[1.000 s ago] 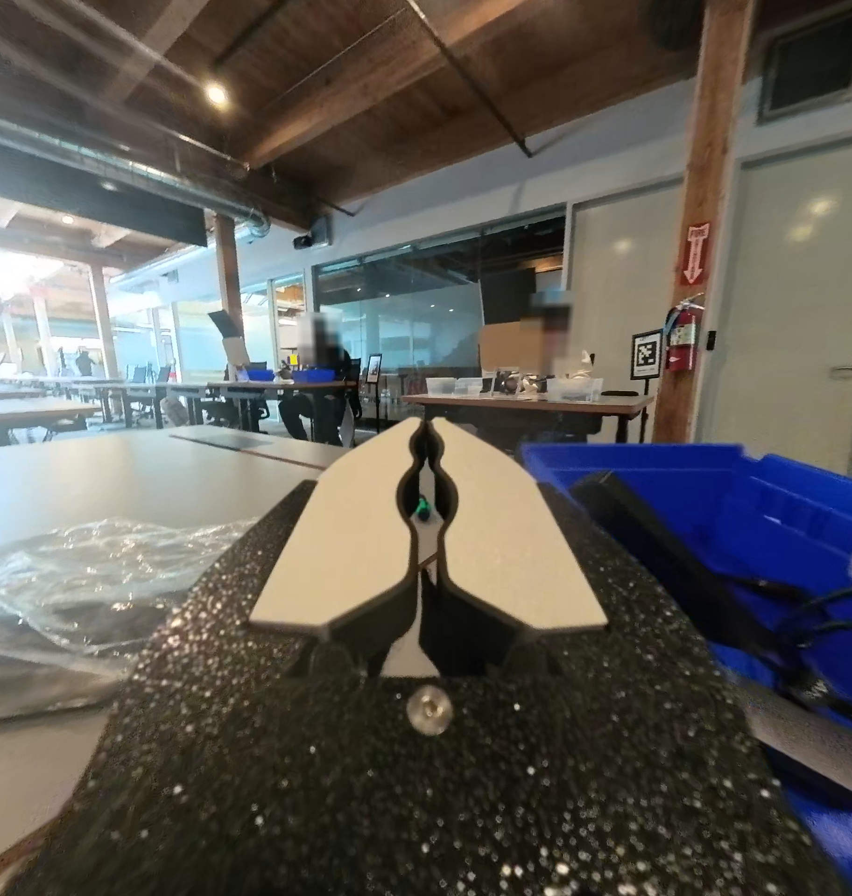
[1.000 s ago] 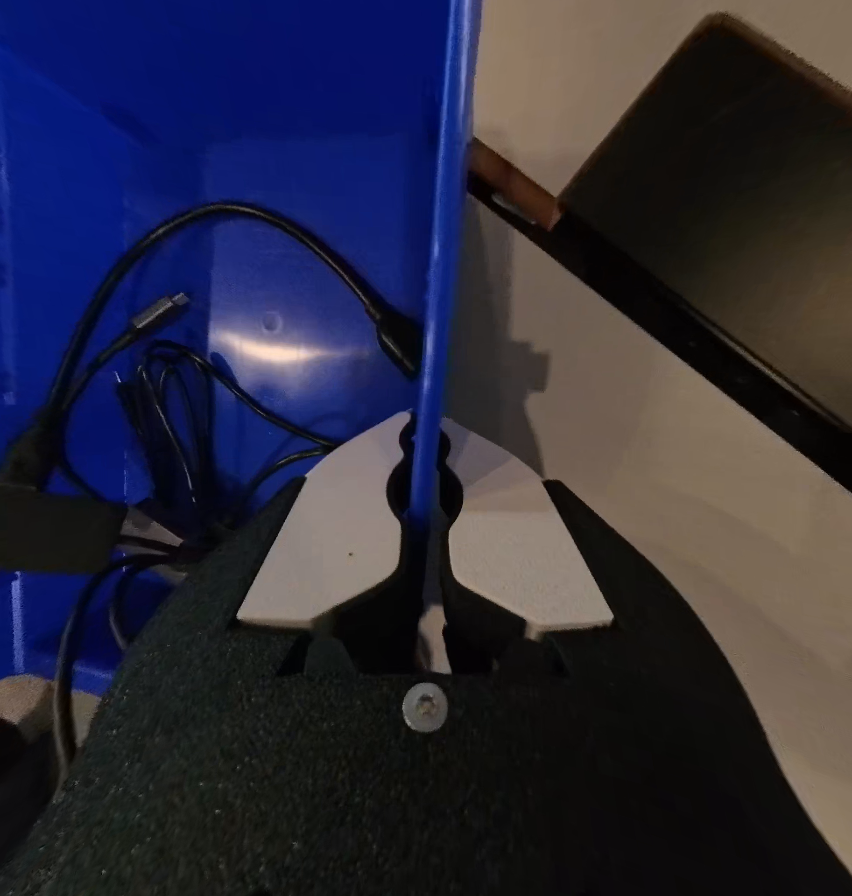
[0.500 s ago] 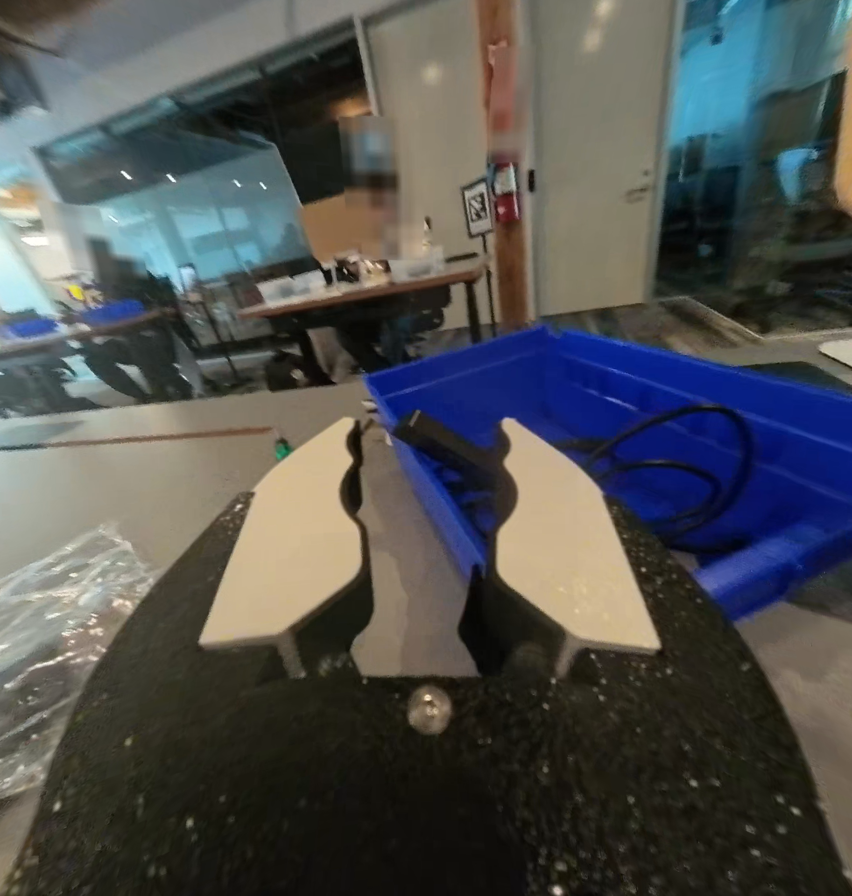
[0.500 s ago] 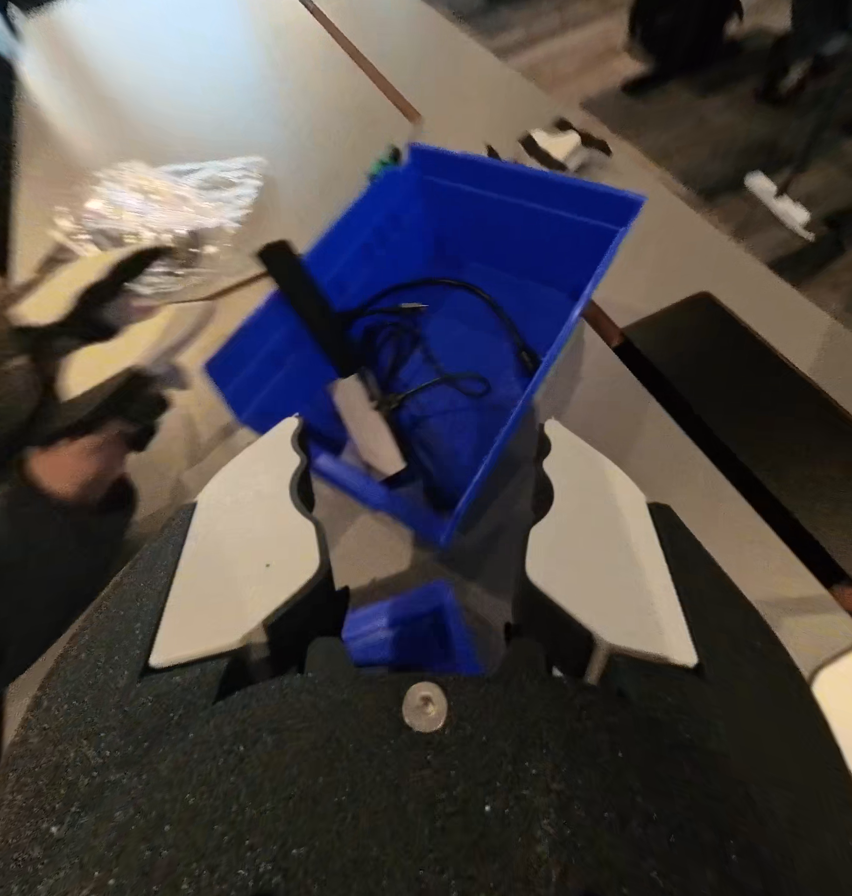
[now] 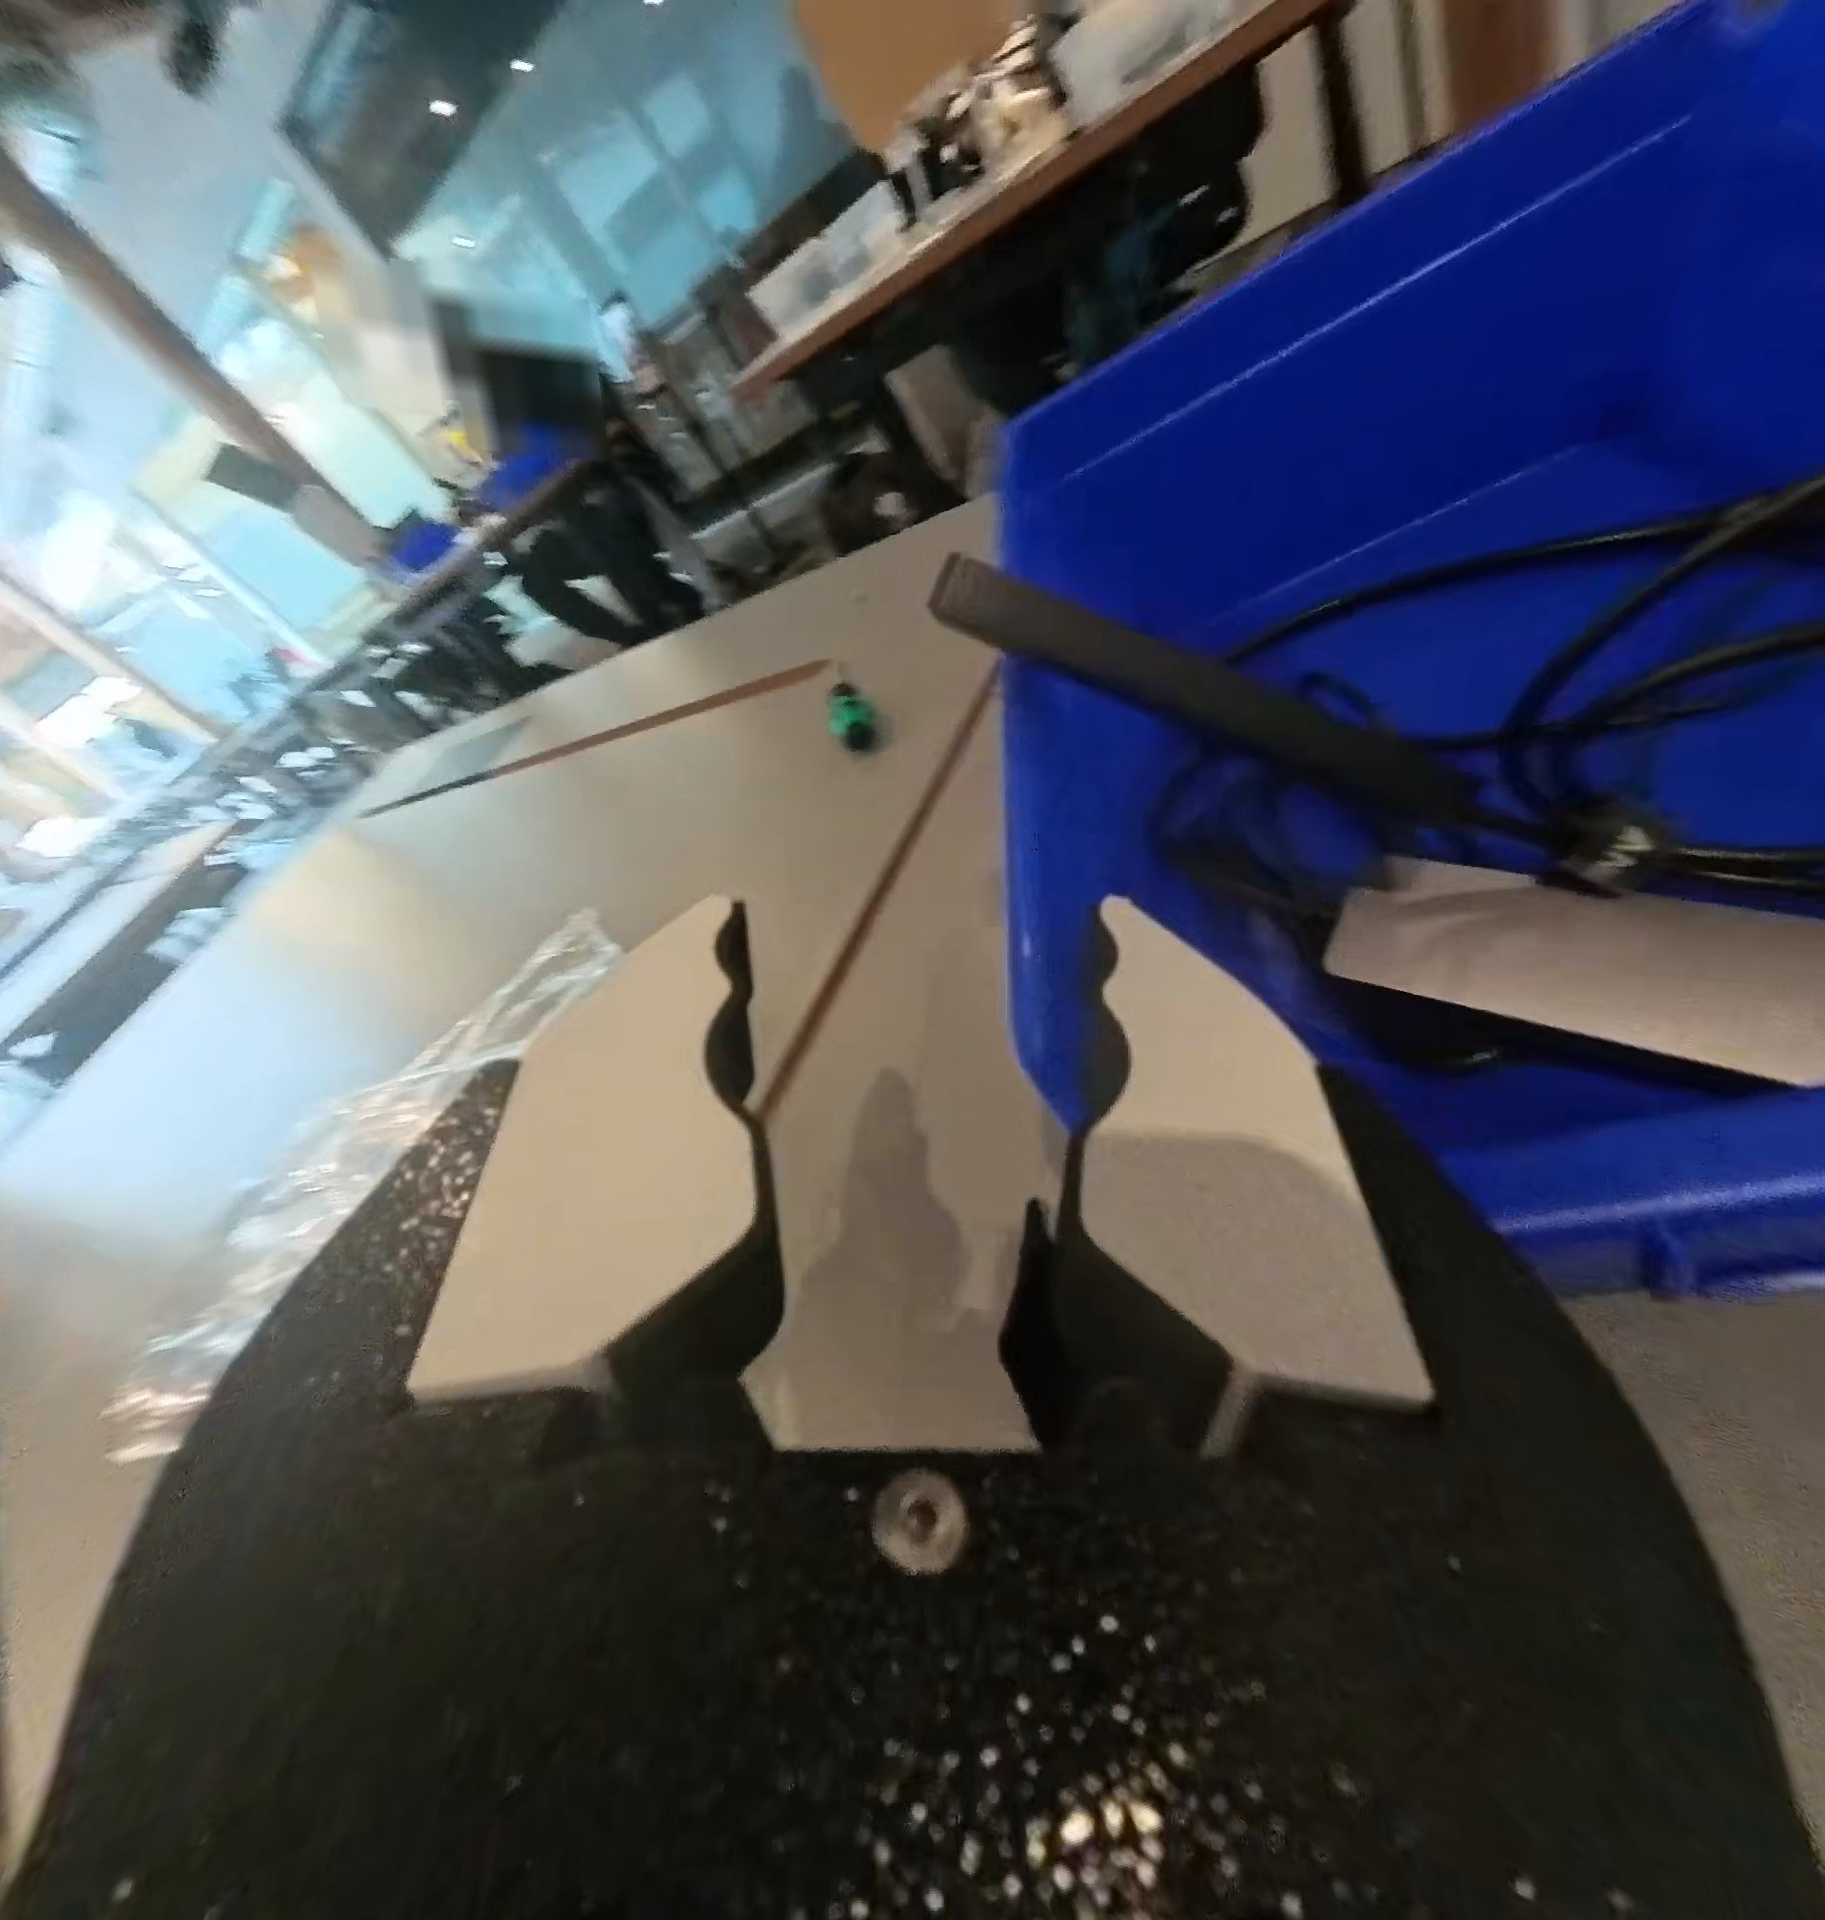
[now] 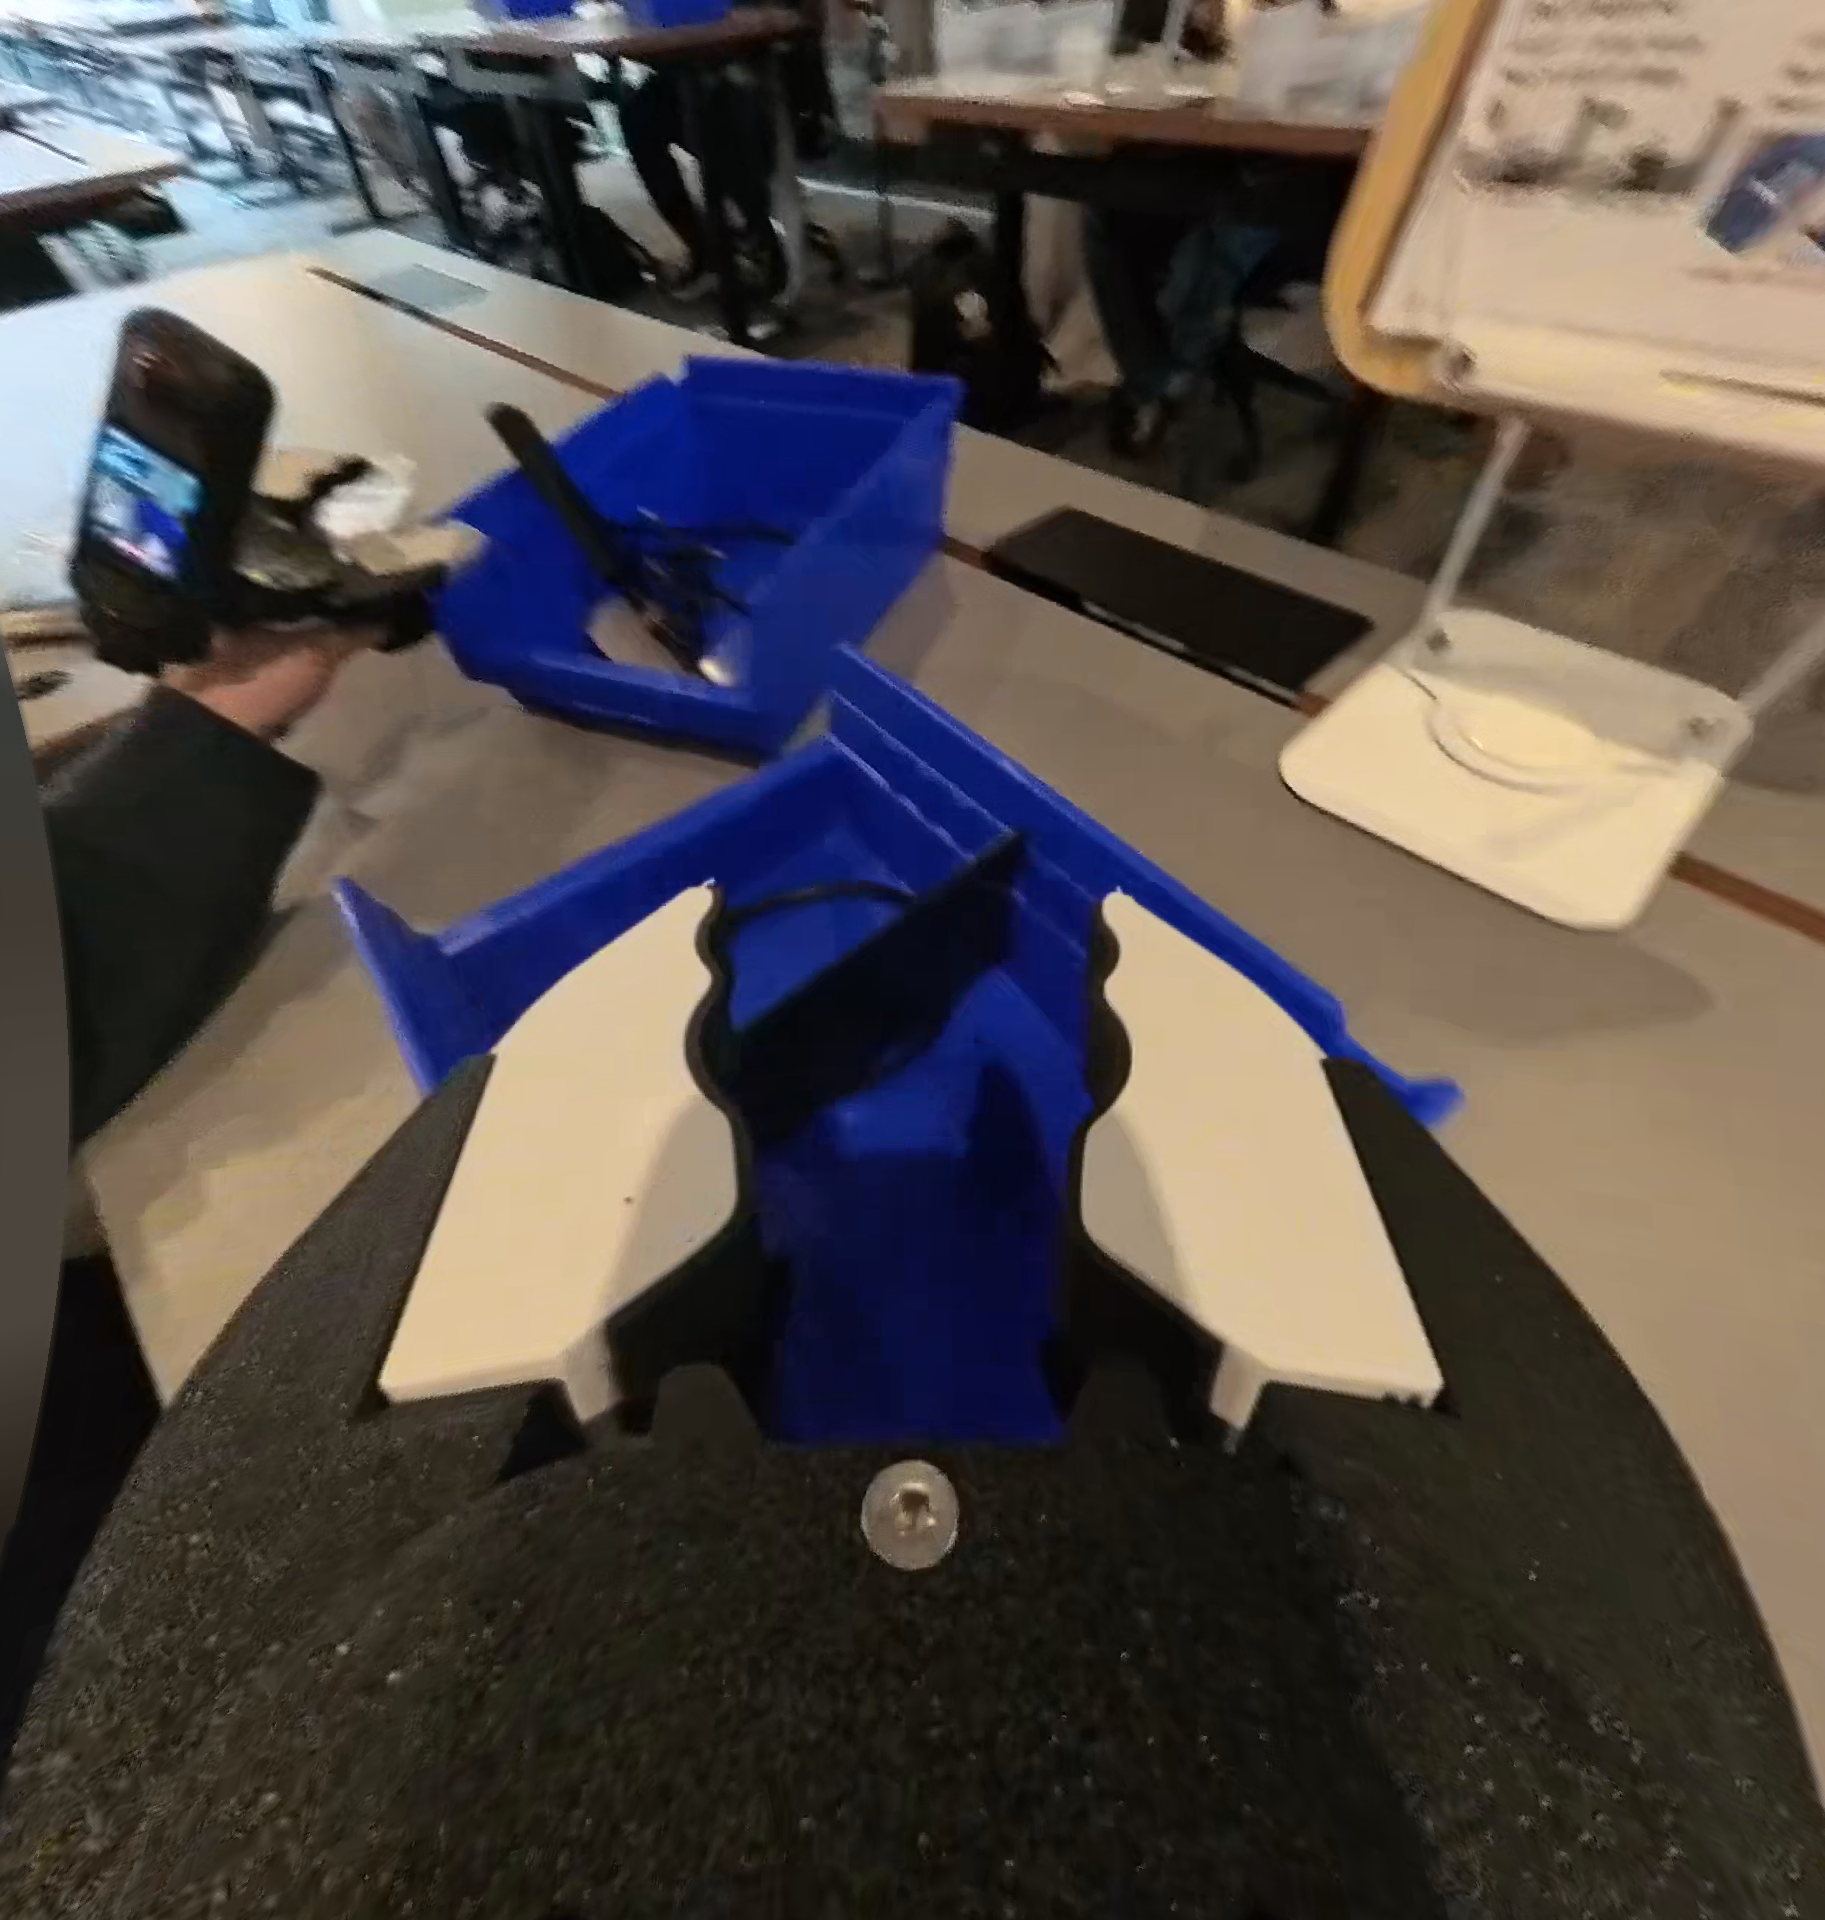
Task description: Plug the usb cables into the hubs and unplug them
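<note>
**Approaching the bins with both tools released**

Reaching for a hub is the step in hand, judged from the layout. Your left tool (image 5: 918, 1023) is spread wide and empty, low over the grey counter (image 5: 575, 904), just beside the corner of the far blue bin (image 5: 1407, 436). Your right tool (image 6: 903, 1023) is likewise spread and empty, hovering above the near blue bin (image 6: 887, 821).

Procedure:
- Steady each tool before descending; both views are motion-blurred.
- Straddle the hub across its narrow sides, clear of the trailing wires.
- With the left tool, take the long black hub (image 5: 1199, 686), which leans out over the far bin's wall. The black USB cables (image 5: 1510, 623) lie tangled in that bin behind it.
- With the right tool, take the black hub (image 6: 887, 977) propped against the near bin's inner ribs.

Count:
- Blue bins: two.
- Black hubs: two, one per bin.
- Cables: several; the tangle prevents an exact count.
- A pale flat piece (image 5: 1614, 956) in the far bin may be another hub; you cannot tell.
</note>
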`<state>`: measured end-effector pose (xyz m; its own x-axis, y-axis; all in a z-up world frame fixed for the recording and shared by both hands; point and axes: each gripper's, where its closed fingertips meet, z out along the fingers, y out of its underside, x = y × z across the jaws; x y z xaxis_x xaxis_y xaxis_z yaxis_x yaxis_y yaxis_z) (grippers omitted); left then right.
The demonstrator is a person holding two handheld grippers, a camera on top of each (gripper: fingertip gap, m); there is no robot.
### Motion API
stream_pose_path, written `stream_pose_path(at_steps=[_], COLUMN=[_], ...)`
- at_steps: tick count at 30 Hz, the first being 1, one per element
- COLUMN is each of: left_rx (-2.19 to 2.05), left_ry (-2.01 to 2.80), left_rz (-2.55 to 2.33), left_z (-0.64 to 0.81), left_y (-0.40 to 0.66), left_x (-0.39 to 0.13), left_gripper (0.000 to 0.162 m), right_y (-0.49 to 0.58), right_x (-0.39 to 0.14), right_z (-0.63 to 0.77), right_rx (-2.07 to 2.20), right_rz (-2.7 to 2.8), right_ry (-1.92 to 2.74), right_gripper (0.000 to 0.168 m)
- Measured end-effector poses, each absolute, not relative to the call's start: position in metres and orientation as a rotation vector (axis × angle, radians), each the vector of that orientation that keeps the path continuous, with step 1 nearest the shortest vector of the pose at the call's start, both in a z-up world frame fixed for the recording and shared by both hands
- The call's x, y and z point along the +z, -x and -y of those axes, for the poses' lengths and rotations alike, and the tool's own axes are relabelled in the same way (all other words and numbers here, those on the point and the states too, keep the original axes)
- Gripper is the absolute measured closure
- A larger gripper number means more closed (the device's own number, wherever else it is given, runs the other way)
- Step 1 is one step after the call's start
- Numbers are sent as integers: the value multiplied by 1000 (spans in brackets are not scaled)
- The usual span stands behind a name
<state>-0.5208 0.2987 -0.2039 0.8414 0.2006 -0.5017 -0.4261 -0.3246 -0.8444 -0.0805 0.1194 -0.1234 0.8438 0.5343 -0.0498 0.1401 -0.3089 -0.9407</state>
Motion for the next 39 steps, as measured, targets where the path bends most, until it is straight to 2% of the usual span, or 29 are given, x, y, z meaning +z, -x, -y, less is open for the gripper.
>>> stream_pose_path(at_steps=[2, 6, 7, 9, 11, 13, 18, 22, 23, 24, 26, 30, 35, 37, 38, 39], left_rx=[769, 967, 1018, 1075, 991, 772, 182, -31, -44, -51, -73, -146, -248, -250, -251, -256], left_ry=[1762, 1704, 1652, 1442, 1314, 1274, 1327, 1391, 1401, 1411, 1423, 1451, 1464, 1463, 1463, 1465], left_rz=[-183, -178, -160, -117, -170, -257, -526, -609, -616, -619, -627, -637, -659, -678, -684, -692], left_z=[-300, -301, -297, -284, -276, -274, -262, -256, -257, -258, -259, -259, -253, -251, -251, -250], left_y=[538, 560, 560, 548, 516, 472, 363, 330, 328, 328, 325, 316, 301, 297, 296, 294], left_x=[-202, -199, -190, -153, -131, -126, -148, -166, -169, -172, -177, -186, -190, -192, -193, -195], left_gripper=[101, 114, 121, 151, 155, 162, 162, 162, 162, 162, 162, 162, 162, 162, 162, 162], right_y=[60, 35, 35, 51, 74, 93, 121, 128, 127, 125, 121, 102, 27, -12, -33, -51], right_x=[-136, -154, -154, -151, -155, -165, -204, -224, -230, -235, -245, -245, -245, -241, -239, -235], right_z=[-114, -99, -94, -77, -58, -45, -36, -39, -41, -42, -37, -27, -31, -46, -51, -55], right_rx=[390, 343, 344, 400, 452, 434, 269, 253, 230, 199, 179, 227, 89, -53, -142, -210], right_rz=[458, 411, 423, 520, 655, 772, 1030, 1127, 1153, 1184, 1284, 1396, 1667, 1638, 1616, 1610], right_ry=[1912, 1985, 1973, 1920, 1903, 1912, 2026, 2106, 2131, 2158, 2201, 2237, 2156, 2183, 2211, 2222], right_gripper=[103, 106, 106, 116, 129, 133, 126, 120, 122, 132, 159, 163, 162, 154, 156, 143])
